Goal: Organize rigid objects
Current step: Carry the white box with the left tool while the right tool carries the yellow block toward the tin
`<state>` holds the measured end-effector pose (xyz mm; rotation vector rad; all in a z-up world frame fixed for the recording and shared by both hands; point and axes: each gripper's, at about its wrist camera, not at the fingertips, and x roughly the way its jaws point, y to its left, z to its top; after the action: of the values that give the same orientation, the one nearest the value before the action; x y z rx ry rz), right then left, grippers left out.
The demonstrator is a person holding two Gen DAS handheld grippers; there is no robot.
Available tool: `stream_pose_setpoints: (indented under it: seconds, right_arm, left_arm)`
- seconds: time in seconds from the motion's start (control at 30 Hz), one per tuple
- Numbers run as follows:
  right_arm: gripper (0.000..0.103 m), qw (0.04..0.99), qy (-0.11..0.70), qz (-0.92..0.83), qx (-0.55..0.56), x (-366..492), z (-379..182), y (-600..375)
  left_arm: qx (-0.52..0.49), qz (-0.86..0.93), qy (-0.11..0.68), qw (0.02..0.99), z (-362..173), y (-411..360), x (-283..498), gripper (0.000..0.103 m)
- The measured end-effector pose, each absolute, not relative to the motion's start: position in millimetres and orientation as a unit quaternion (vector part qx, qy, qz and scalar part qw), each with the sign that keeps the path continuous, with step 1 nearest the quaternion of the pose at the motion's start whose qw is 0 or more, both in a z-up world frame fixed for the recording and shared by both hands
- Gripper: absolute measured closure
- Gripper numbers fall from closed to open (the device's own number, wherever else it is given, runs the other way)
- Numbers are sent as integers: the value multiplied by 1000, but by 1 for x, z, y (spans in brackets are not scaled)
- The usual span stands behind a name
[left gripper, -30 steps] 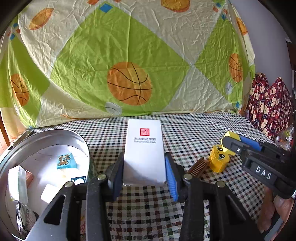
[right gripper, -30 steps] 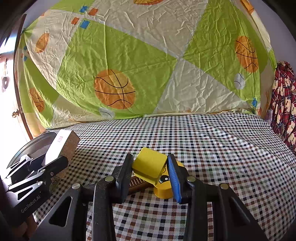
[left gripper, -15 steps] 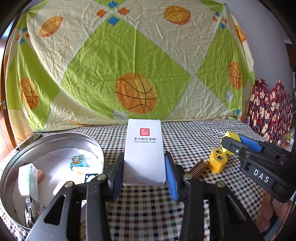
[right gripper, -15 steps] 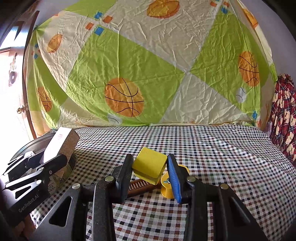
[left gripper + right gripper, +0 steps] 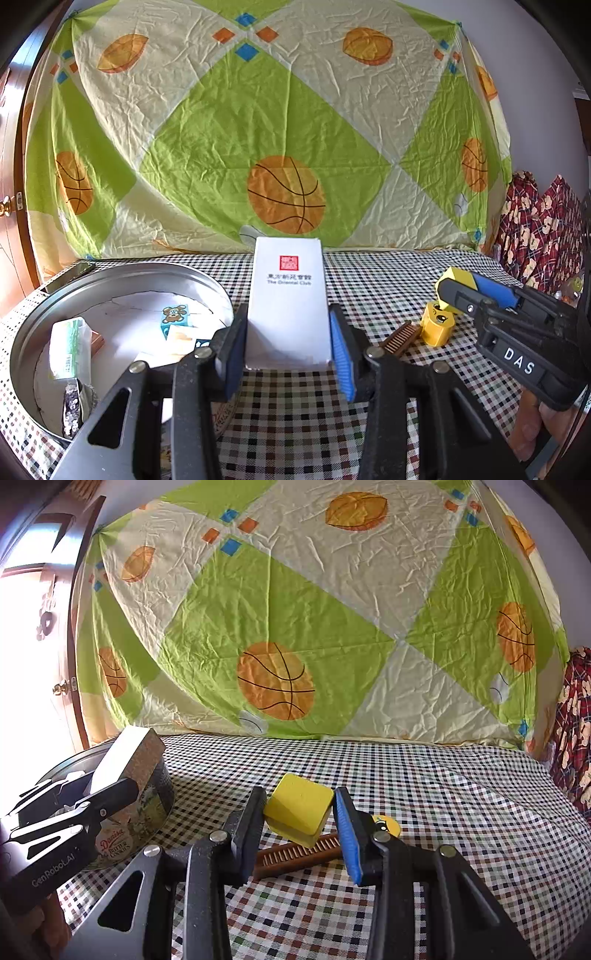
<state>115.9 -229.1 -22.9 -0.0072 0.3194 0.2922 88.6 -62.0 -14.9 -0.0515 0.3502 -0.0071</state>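
Observation:
My left gripper (image 5: pixel 286 343) is shut on a white rectangular box (image 5: pixel 288 306) with a red seal, held above the checked tablecloth beside the round metal tin (image 5: pixel 33 332). My right gripper (image 5: pixel 299 823) is shut on a yellow block (image 5: pixel 299 808), lifted above a brown comb (image 5: pixel 295 854) and a yellow cylinder toy (image 5: pixel 386 825). In the left wrist view the right gripper (image 5: pixel 461 291) shows at the right with the yellow block (image 5: pixel 456 278), over the yellow toy (image 5: pixel 437 325) and comb (image 5: pixel 400 338). In the right wrist view the left gripper (image 5: pixel 110 786) holds the white box (image 5: pixel 125 760) over the tin (image 5: pixel 147 808).
The tin holds several small packets, a bear-printed box (image 5: pixel 175 317) and white paper. A basketball-print sheet (image 5: pixel 284 147) hangs behind the table. A phone (image 5: pixel 70 275) lies at the far left edge. Red patterned fabric (image 5: pixel 535 236) is at the right.
Both grippers have risen and tilted up, each still holding its object. The yellow block has lifted off the yellow toy, and the tin shows lower and fuller in the left view.

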Motion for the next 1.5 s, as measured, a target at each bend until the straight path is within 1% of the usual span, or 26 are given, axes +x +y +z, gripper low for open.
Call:
stream_pose_setpoints:
  seconds: [0.27, 0.77, 1.5]
  right_arm:
    - [63, 974, 147, 173, -16, 108, -22, -219]
    - [63, 975, 137, 173, -23, 102, -21, -212]
    - [63, 973, 128, 190, -11, 97, -19, -202]
  left_arm:
    - [-28, -1, 171, 985, -14, -57, 84, 63]
    - [-38, 15, 155, 987, -12, -45, 70, 63]
    - [-55, 29, 146, 987, -12, -30, 60, 63]
